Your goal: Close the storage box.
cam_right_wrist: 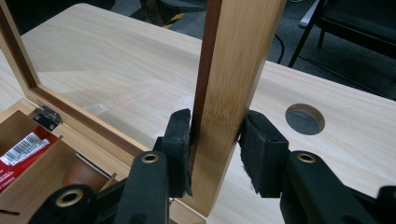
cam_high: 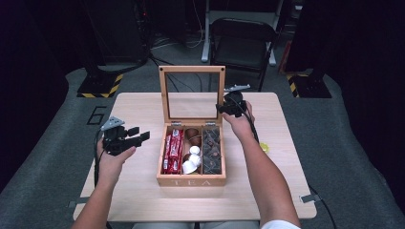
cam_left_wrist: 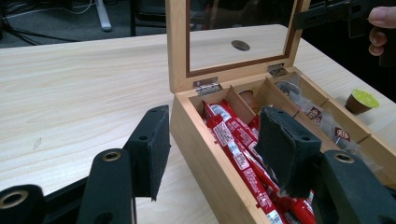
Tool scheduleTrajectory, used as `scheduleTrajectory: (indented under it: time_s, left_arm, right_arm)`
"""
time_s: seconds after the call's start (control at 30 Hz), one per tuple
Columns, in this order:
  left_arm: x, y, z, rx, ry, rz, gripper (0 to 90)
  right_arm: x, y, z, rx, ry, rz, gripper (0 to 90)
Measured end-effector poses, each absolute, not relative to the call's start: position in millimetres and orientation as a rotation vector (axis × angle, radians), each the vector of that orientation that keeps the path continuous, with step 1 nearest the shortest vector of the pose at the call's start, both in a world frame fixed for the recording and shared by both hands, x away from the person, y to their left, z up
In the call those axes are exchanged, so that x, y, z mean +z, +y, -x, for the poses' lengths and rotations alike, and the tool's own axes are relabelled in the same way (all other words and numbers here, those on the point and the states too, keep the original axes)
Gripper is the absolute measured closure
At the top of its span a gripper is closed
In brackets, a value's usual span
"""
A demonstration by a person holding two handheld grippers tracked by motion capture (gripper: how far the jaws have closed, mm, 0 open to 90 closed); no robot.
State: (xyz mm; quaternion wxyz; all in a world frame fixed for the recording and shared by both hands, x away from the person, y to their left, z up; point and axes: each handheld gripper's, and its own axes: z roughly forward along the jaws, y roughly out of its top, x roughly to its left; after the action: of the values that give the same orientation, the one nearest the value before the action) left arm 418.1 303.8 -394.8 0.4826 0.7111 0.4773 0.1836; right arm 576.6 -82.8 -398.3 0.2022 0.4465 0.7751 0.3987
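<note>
We see the table bearing the wooden tea box at its middle. The box's glass lid stands upright, its right frame edge clamped between the right gripper pads. Left of the box, our left gripper hangs open, holding nothing.

Wooden table bears tea box, capsule.

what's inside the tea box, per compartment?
Tea box: red sachets left; brown and white capsules middle; dark clear-wrapped packets right. Anything beneath those top layers is covered.
</note>
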Motion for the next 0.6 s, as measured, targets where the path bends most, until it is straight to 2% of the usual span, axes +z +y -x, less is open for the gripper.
scheduleTrajectory:
  time_s: [0.6]
  left_arm:
    - [-397.4, 298.1, -419.1, 0.441, 1.160, -1.756, 43.9]
  right_arm:
    - [-399.8, -82.0, -566.7, 1.131, 2.124, -1.245, 64.2]
